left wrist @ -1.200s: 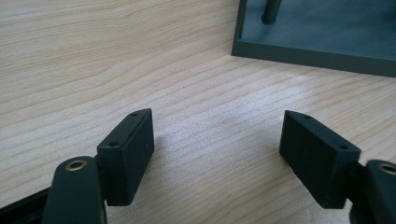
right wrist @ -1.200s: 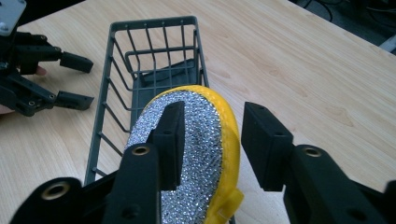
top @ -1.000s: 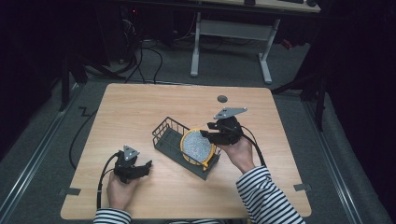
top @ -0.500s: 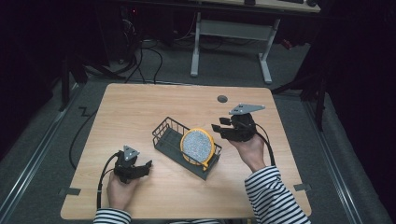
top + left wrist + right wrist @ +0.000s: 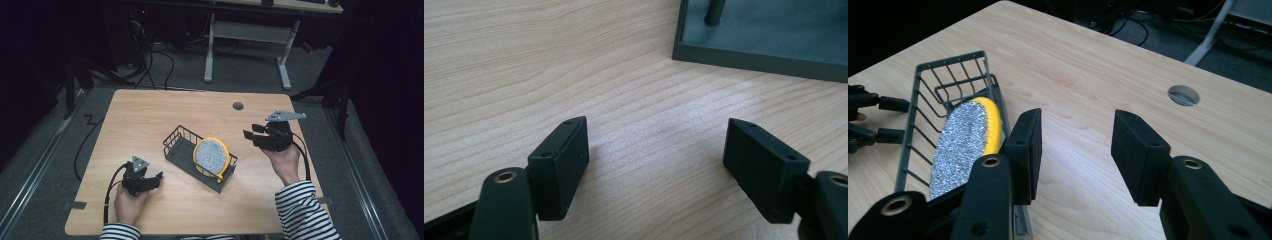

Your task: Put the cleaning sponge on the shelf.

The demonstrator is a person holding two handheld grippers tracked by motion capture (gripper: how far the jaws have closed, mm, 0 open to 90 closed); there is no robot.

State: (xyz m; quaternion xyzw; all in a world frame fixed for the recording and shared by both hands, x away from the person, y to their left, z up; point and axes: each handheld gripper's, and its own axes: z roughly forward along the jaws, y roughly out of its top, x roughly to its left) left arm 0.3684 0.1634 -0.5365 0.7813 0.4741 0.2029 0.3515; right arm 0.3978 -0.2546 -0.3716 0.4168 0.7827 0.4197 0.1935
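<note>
Fingers (image 5: 1030, 150) of the right gripper (image 5: 251, 135) are standing apart, gripping nothing; the left gripper (image 5: 153, 178) is resting open (nearest the person). Beyond, the round yellow-rimmed glittery sponge (image 5: 211, 155) is leaning upright inside the dark wire basket (image 5: 176, 140), so placing looks finished.

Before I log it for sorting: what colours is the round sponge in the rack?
Yellow sponge with a silvery speckled face, clearest in the right gripper view.

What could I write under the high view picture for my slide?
A yellow sponge stands in a black wire rack while two open, empty hand-held grippers, left and right, wait beside it.
</note>
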